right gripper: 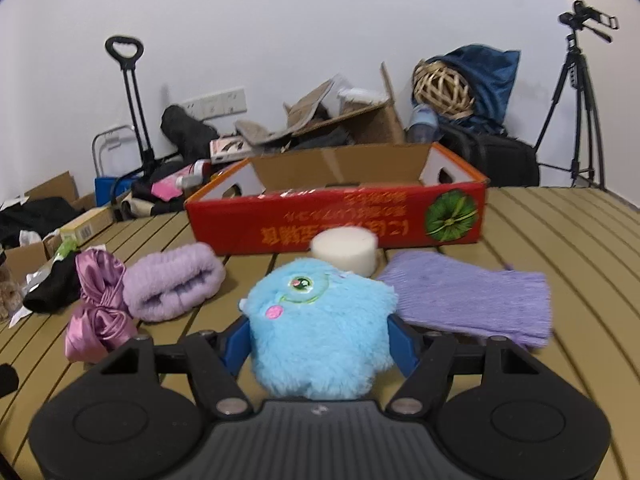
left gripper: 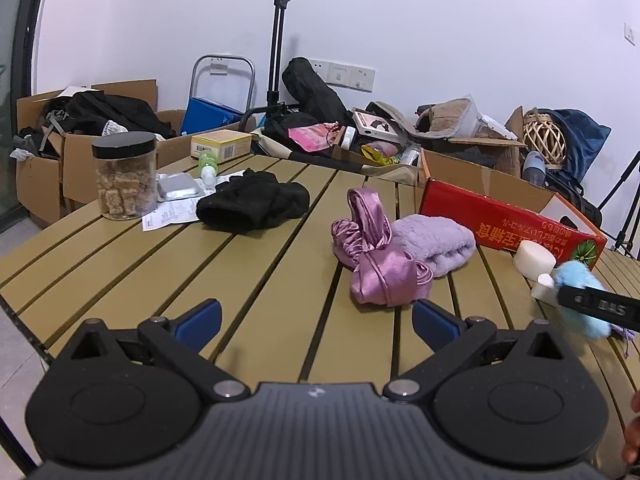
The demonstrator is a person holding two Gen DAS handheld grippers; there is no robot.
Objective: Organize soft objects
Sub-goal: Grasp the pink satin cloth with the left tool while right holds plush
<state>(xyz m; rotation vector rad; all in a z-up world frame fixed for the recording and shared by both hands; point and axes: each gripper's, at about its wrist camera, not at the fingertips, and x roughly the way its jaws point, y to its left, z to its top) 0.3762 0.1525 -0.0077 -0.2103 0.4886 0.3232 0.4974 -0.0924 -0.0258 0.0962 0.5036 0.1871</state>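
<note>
Blue plush toy [right gripper: 320, 332]: round, fluffy, with an embroidered eye and a pink cheek patch. It sits between the blue pads of the right gripper [right gripper: 320, 340], which press into its fur on both sides; the grip looks taken at the widest part so the soft body cannot slip. In the left wrist view the toy appears raised at the far right edge, near the table's near side.

White foam cylinder [right gripper: 345, 251]: just beyond the toy, standing upright in front of the red cardboard box [right gripper: 336, 216].

Red cardboard box: open-topped, at the table's far side; by the task, the likely place for the soft items.

Purple knitted cloth [right gripper: 468, 292]: flat, right of the toy.

Lilac fleece roll [right gripper: 174, 284]: left of the toy, touching the pink satin bundle [right gripper: 98, 304].

Black knitted cloth [left gripper: 253, 205]: farther left, well apart from the others.

Left gripper [left gripper: 318, 322]: jaws spread wide, nothing between them, held above the slatted table [left gripper: 160, 280], likely ready for the satin bundle just ahead.

Clear jar [left gripper: 125, 176]: far left, hard goods, left aside.
</note>
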